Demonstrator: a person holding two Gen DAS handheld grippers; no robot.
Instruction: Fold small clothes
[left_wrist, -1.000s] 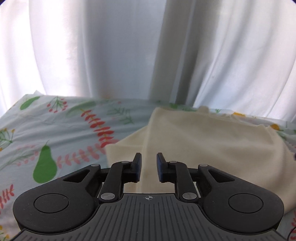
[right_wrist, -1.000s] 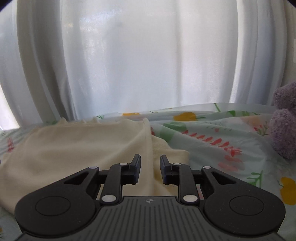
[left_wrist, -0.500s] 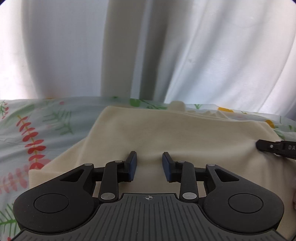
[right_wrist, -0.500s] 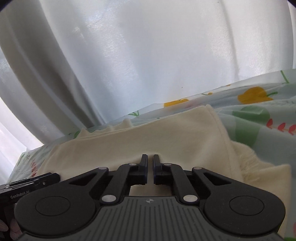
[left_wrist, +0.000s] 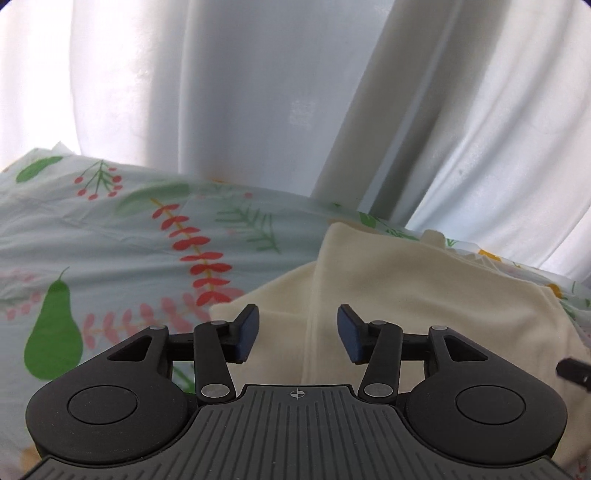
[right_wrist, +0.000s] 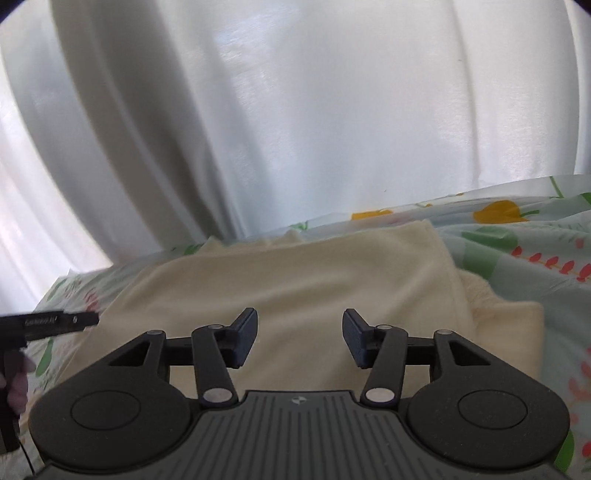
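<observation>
A cream garment (left_wrist: 424, 295) lies folded on the floral sheet (left_wrist: 110, 240). It also shows in the right wrist view (right_wrist: 314, 280). My left gripper (left_wrist: 298, 334) is open and empty, just above the garment's left folded edge. My right gripper (right_wrist: 300, 338) is open and empty, above the middle of the garment. The left gripper's body (right_wrist: 48, 323) shows at the left edge of the right wrist view. The right gripper's tip (left_wrist: 574, 371) shows at the right edge of the left wrist view.
White curtains (left_wrist: 295, 92) hang close behind the bed, and they fill the back of the right wrist view (right_wrist: 295, 110). The floral sheet (right_wrist: 535, 251) extends to the right of the garment.
Both grippers have opened wide; the right one was shut half a second ago. The left gripper has swung back left toward the garment's left edge.
</observation>
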